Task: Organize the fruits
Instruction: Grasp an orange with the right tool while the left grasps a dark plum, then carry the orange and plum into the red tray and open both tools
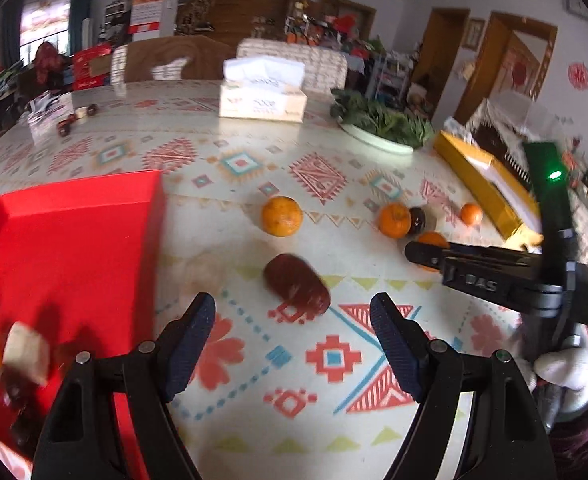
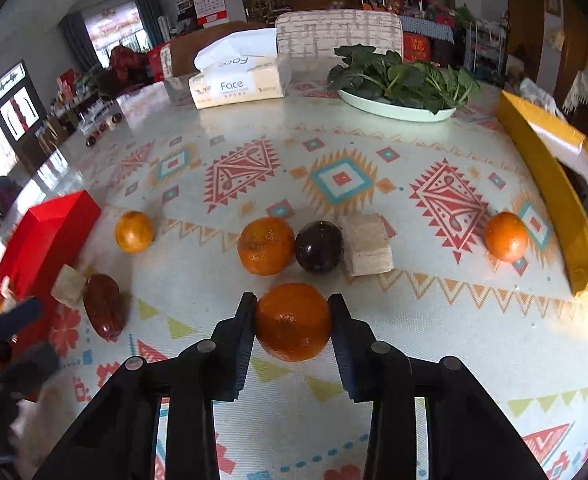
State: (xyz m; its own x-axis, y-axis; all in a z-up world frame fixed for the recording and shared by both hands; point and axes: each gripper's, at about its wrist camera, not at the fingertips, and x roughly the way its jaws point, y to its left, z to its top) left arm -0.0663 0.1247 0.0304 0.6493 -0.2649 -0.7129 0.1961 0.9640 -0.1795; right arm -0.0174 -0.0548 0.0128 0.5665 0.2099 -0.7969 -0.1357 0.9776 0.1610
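- Right gripper (image 2: 292,322): jaws are clamping the orange (image 2: 292,322) on the bench (image 2: 433,332); pickup step.
- Left gripper (image 1: 294,340): jaws are standing apart, empty, red tray (image 1: 74,240) leftward.
- Next: lifting, carrying trayward, I judge.

Two downward wrist views, shared tablecloth (image 1: 254,152)

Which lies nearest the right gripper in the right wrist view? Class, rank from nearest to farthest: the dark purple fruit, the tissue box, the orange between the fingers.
1. Orange, between the right gripper's fingers.
2. Dark purple fruit, just beyond, mid-table.
3. Tissue box, at the far edge, left of the greens plate.
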